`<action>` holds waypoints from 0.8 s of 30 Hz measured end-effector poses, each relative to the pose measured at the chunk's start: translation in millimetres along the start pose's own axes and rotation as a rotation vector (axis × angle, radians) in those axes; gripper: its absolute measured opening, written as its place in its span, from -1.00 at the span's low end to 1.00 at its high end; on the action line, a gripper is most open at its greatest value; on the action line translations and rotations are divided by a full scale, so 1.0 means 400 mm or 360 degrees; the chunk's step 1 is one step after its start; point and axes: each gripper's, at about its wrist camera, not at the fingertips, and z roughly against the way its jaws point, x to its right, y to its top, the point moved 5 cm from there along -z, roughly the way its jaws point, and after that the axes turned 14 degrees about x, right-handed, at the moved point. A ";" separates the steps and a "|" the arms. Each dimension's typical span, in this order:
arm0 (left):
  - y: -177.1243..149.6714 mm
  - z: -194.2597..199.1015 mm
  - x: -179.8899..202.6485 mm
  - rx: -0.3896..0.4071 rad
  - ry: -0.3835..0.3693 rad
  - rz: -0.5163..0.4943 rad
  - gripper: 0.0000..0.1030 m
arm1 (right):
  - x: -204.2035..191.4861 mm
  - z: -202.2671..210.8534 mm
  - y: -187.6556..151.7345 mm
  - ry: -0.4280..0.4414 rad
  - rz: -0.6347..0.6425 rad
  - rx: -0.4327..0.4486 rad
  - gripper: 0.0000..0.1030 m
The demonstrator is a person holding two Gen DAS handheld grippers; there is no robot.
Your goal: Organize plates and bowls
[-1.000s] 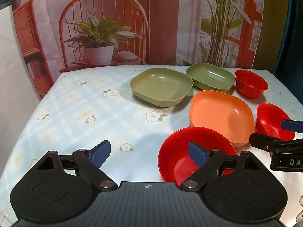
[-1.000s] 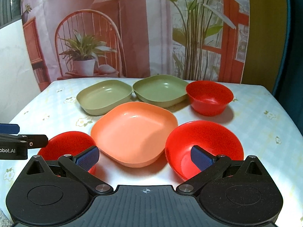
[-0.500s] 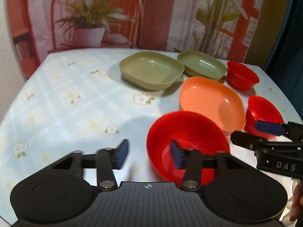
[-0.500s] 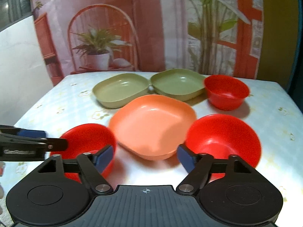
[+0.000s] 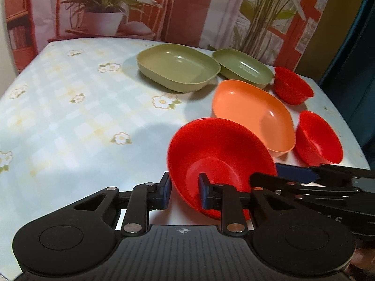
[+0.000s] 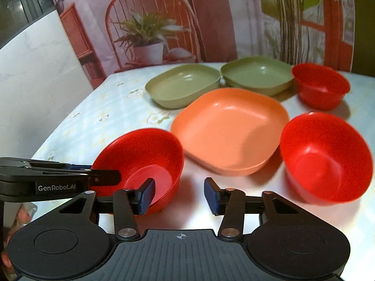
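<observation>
I'm closing the left gripper on the near wall of the nearest red bowl, one finger outside the rim, one inside; the fingers are straddling the wall and look just about touching it, clamp not confirmed. The bowl is sitting on the surface at 6 o'clock of the spread, the orange plate touching or nearly touching it at 1 o'clock. The right gripper is closing too, nothing between its fingers: its left finger is sitting over the same bowl's near rim in its own view, bare cloth in the gap, second red bowl at 2 o'clock. My read: finish the left pinch low on the wall, seat the pads square before lifting, keep the wrist steady so the bowl isn't tipping. The right one needs re-aiming at a rim.
</observation>
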 end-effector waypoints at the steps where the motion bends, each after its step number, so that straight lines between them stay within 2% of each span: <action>1: 0.000 0.000 0.003 0.0003 -0.0007 0.0000 -0.50 | -0.001 -0.001 -0.003 0.0011 -0.0009 -0.0009 -0.24; 7: 0.003 0.009 0.015 0.0015 -0.0022 -0.0017 -0.51 | -0.012 -0.001 -0.004 0.0048 -0.0005 -0.0023 -0.55; 24: 0.017 0.035 0.025 0.0052 -0.0029 -0.0065 -0.51 | -0.014 0.026 0.010 0.0049 -0.0007 0.0015 -0.60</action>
